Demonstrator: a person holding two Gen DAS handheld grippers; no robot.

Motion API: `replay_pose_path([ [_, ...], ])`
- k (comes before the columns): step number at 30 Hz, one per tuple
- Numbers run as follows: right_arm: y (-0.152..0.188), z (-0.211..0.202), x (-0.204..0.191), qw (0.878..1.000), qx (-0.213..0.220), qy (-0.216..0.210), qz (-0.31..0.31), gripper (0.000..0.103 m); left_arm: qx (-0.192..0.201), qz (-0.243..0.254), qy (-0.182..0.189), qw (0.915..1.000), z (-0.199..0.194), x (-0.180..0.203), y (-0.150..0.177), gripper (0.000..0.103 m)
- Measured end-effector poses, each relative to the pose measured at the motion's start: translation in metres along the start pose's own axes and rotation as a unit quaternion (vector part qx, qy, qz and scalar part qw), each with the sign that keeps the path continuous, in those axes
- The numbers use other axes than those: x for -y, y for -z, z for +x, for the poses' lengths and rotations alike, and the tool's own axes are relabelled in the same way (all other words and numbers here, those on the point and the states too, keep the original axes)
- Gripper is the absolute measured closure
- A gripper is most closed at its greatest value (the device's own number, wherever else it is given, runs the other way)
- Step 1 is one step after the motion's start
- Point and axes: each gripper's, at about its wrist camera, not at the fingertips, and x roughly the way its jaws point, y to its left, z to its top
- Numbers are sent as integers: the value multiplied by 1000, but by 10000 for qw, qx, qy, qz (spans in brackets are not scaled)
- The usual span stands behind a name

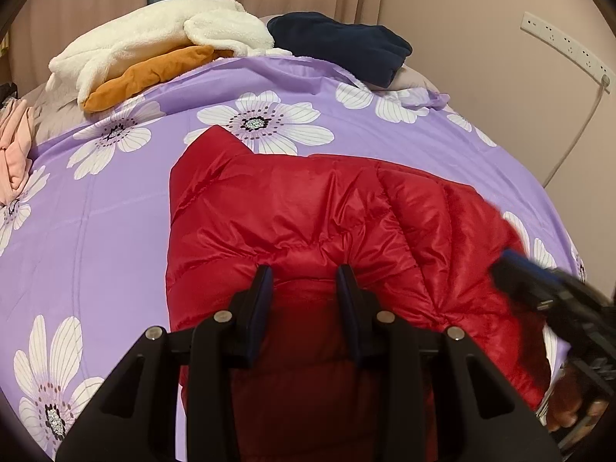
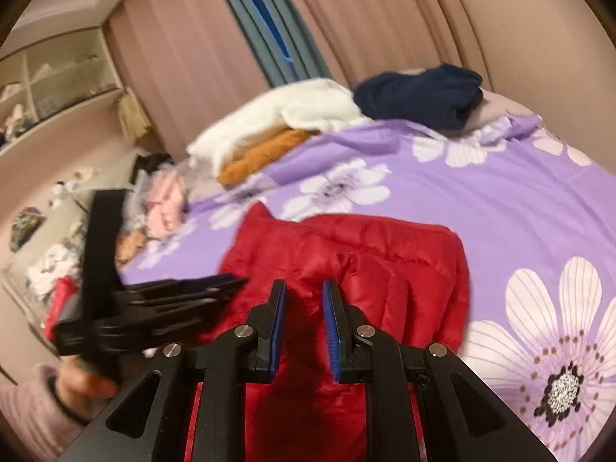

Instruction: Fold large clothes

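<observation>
A shiny red puffer jacket point(image 1: 308, 208) lies partly folded on the purple flowered bedspread point(image 1: 115, 200). My left gripper point(image 1: 305, 277) is shut on a thick fold at the jacket's near edge, and creases fan out from its fingers. In the right wrist view my right gripper point(image 2: 304, 288) is shut on a raised bunch of the same jacket point(image 2: 385, 261). The right gripper point(image 1: 504, 269) shows blurred at the jacket's right side in the left wrist view. The left gripper point(image 2: 235, 283) lies to the left in the right wrist view, with a hand point(image 2: 84, 385) on its handle.
At the head of the bed lie a white fleece garment point(image 1: 161, 34), an orange garment point(image 1: 150, 73) and a folded navy garment point(image 1: 338, 46). Pink clothes point(image 1: 15, 146) sit at the bed's left edge. A power strip point(image 1: 566, 46) hangs on the right wall. Shelves point(image 2: 57, 88) stand far left.
</observation>
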Motion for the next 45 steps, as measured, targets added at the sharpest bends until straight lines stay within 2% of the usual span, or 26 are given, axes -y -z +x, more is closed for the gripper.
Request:
replay_pose_path([
  [3, 7, 14, 14, 9995, -216, -43, 225, 85, -13, -16, -2, 10000, 1, 1, 0, 70],
  [8, 17, 15, 24, 9985, -261, -170, 452, 86, -32, 10, -29, 10000, 3, 3, -1, 70],
  [11, 15, 8, 21, 9983, -295, -104, 498, 86, -20, 28, -62, 10000, 2, 3, -1, 70],
  [15, 10, -13, 7, 9997, -55, -69, 249, 86, -20, -21, -57, 10000, 0, 2, -1, 70],
  [18, 12, -34, -8, 9997, 71, -221, 1, 86, -14, -69, -52, 10000, -1, 1, -1, 70],
  [23, 23, -48, -22, 9988, 64, -415, -271, 86, 7, -38, -75, 10000, -1, 3, 0, 70],
  [28, 40, -38, -27, 9982, -115, -374, -459, 86, 7, -35, -68, 10000, -1, 2, 0, 70],
  [33, 47, -20, -18, 9984, -377, -249, -339, 86, 5, -8, -87, 10000, 0, 3, 0, 70],
  [39, 51, -9, -5, 9978, -466, -473, 27, 86, 16, -84, -78, 9999, -1, 3, 2, 68],
  [45, 51, -12, -7, 9979, -476, -432, 1, 86, 144, -188, -16, 9997, -29, 2, 10, 67],
])
